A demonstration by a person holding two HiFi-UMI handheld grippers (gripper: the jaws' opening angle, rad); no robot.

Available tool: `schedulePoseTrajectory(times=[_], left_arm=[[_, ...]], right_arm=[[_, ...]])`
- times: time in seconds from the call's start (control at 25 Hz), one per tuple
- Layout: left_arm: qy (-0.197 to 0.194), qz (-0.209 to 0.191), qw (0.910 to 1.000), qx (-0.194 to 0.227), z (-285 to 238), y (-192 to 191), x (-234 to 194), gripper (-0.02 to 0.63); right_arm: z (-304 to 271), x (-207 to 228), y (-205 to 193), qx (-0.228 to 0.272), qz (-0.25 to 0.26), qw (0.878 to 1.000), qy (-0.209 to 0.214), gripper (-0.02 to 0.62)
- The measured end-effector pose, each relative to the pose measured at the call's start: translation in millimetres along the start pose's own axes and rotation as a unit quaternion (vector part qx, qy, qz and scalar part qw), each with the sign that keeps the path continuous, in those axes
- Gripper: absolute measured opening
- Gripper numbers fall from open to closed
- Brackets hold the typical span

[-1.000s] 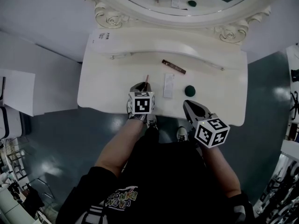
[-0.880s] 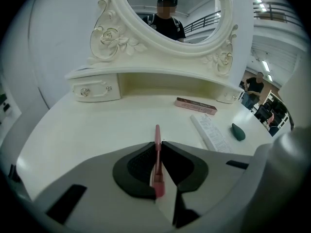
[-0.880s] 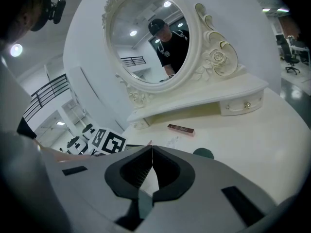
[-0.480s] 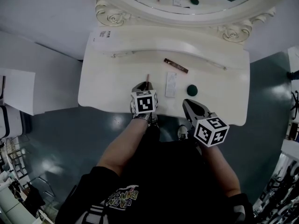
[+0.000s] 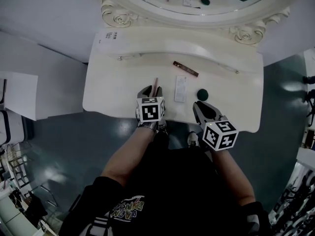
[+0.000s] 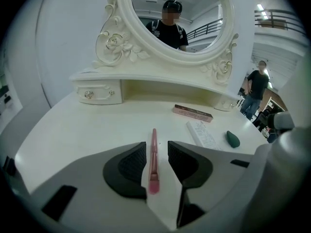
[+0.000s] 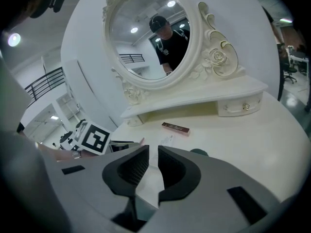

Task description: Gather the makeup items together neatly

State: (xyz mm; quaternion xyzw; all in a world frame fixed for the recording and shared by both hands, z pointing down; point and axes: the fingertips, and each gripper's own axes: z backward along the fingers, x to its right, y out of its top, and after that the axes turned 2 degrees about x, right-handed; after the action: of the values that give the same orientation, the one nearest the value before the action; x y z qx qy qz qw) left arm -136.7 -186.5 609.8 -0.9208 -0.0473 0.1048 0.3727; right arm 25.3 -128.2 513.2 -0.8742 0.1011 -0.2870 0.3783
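Observation:
A slim pink makeup brush (image 6: 154, 140) lies flat on the white dressing table (image 5: 113, 82), between the jaws of my left gripper (image 6: 156, 149). Those jaws are opening and the pads stand clear of the brush on both sides. In the head view the brush (image 5: 155, 84) sticks out beyond the left gripper (image 5: 150, 90). To its right lie a white flat packet (image 5: 180, 88), a long brown box (image 5: 184, 69) and a dark green sponge (image 5: 202, 94). My right gripper (image 5: 198, 107) hovers at the table's front edge, below the sponge. Its jaws (image 7: 153, 152) are opening from a narrow gap, nothing between them.
An ornate oval mirror (image 5: 197, 4) rises behind a raised shelf with small drawers (image 6: 97, 93). The table's front edge runs just under both grippers, with dark floor (image 5: 59, 146) below. A person (image 6: 256, 89) stands far off to the right.
The left gripper's jaws have spread apart and let go of the pink brush, which now rests on the table. The right gripper has shifted slightly left.

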Motion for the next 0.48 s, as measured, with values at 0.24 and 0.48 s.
schedulePoseTrajectory(times=[0.24,0.48], left_arm=[[-0.006,0.008,0.9995,0.029,37,4,-20,0.13],[-0.062,-0.007,0.9973,0.039,75,-6,-24,0.13]], right_arm=[[-42,2,-22,-0.052,0.01,0.998,-0.028,0.181],[-90,2,-37,-0.088,0.042,0.99,-0.1,0.256]])
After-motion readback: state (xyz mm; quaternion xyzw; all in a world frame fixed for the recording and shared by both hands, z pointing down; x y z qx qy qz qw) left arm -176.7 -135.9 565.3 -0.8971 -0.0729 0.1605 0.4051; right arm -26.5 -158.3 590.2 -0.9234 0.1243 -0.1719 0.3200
